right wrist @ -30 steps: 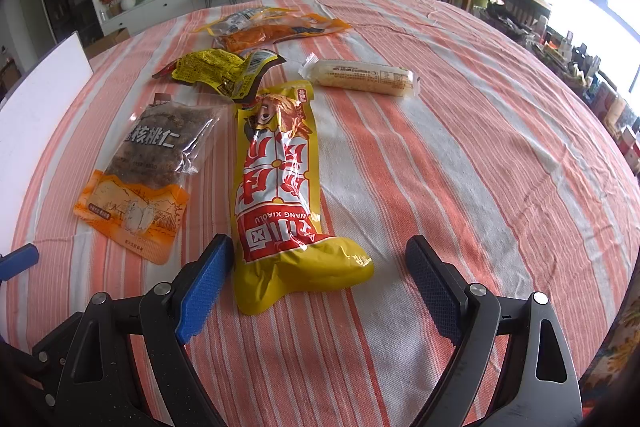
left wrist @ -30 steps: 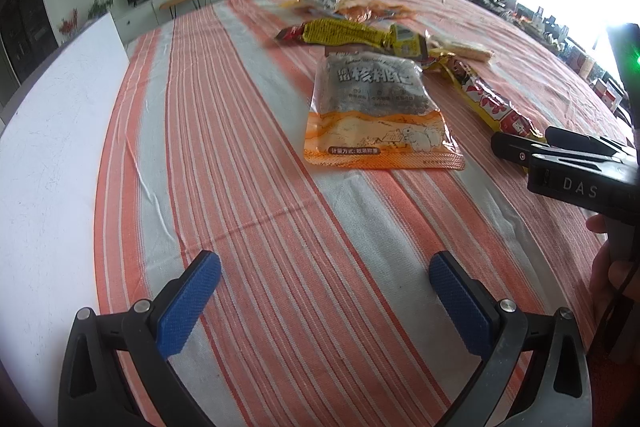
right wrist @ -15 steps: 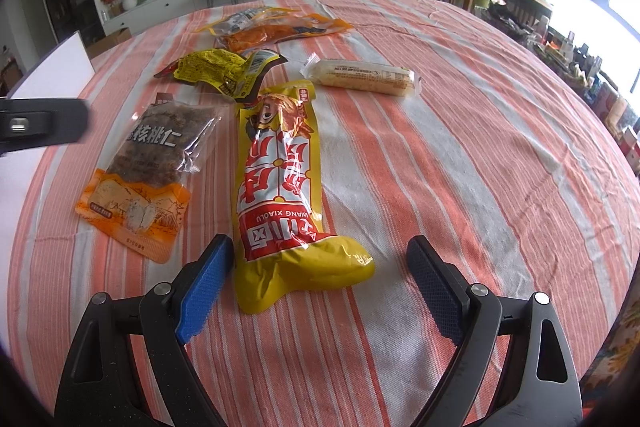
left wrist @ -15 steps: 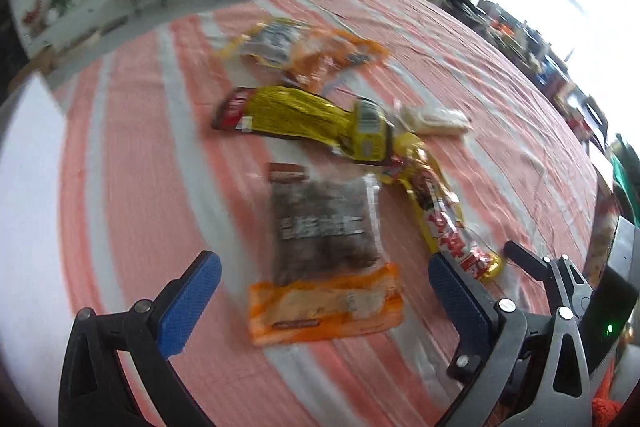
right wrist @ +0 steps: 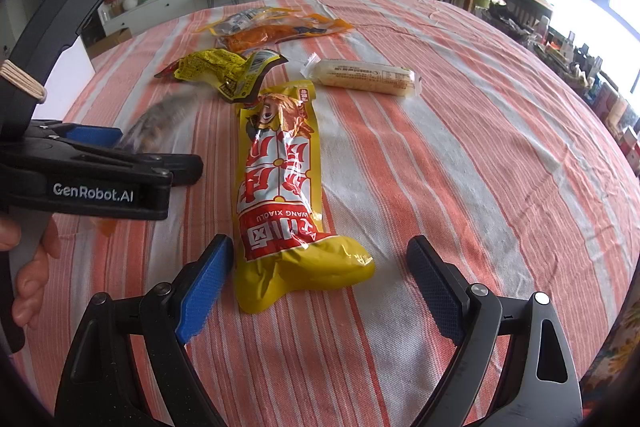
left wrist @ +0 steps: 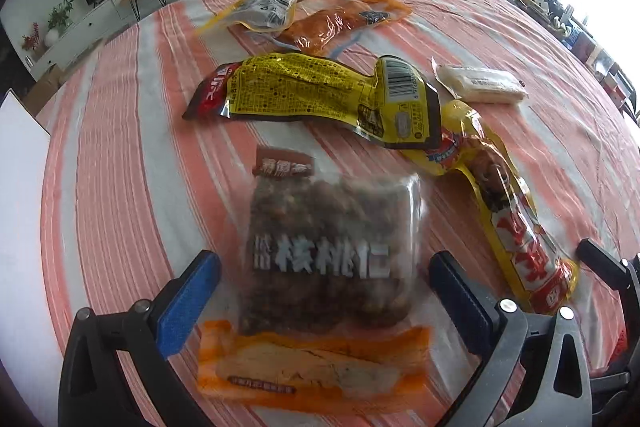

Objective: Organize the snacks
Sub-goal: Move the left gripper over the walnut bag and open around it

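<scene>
Straddling the walnut packet with jaws spread, the left hand-held gripper grips nothing; the right hand-held gripper gapes around the yellow sausage pack. Sorting looks barely begun: other snacks lie scattered toward twelve o'clock on the table.

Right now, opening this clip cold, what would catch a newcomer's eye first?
Probably the walnut packet, dark with an orange bottom band, lying between the open blue fingers of the left gripper. Next, the long yellow and red snack bag stretched lengthways in front of the open right gripper. Both lie on an orange and white striped tablecloth, with more packets scattered farther back.
</scene>
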### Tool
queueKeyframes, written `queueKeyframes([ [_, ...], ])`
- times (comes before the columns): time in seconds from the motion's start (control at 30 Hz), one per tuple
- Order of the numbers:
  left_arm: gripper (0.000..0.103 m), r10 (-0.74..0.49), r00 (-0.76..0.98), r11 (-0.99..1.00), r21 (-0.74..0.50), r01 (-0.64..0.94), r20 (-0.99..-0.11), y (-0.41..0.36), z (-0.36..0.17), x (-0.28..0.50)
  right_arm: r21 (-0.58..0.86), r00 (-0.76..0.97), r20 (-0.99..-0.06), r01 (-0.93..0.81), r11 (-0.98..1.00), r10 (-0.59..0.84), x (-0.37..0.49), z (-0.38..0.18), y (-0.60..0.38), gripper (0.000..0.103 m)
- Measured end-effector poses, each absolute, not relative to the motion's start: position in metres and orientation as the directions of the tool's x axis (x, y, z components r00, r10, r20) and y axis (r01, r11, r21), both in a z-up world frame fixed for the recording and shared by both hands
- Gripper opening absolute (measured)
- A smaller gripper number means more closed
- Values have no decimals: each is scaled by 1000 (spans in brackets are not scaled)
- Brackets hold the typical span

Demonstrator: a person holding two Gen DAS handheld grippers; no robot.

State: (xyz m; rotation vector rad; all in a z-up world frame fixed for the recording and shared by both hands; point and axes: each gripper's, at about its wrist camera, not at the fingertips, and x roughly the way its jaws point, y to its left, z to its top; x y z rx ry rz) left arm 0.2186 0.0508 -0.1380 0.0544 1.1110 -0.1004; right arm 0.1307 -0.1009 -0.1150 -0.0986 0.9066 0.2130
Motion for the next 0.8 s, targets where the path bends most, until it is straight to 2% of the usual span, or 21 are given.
queueKeyframes([
  [0.17, 102, -59, 456, 994, -9, 111, -888, 53, -138, 213, 5, 597, -789, -225, 974, 142, 130, -115, -101, 91],
  [0.23, 86, -52, 476, 996, -9, 92, -878, 57, -134, 211, 5, 597, -789, -225, 974, 142, 130, -115, -101, 91],
  [0.3, 76, -47, 486, 998, -20, 60, -873, 64, -129, 204, 5, 598, -789, -225, 974, 142, 130, -115, -101, 91],
  [0.37, 75, -17, 486, 1000, -9, 18, -874, 71, -129, 194, 5, 598, -789, -225, 974, 142, 130, -115, -101, 91],
  [0.67, 76, 51, 521, 995, -3, -103, -852, 107, -131, 114, 6, 598, -789, -225, 974, 143, 130, -115, -101, 91],
  [0.8, 96, 60, 558, 992, -12, -125, -828, 114, -139, 102, 6, 598, -788, -225, 974, 143, 130, -115, -101, 91],
])
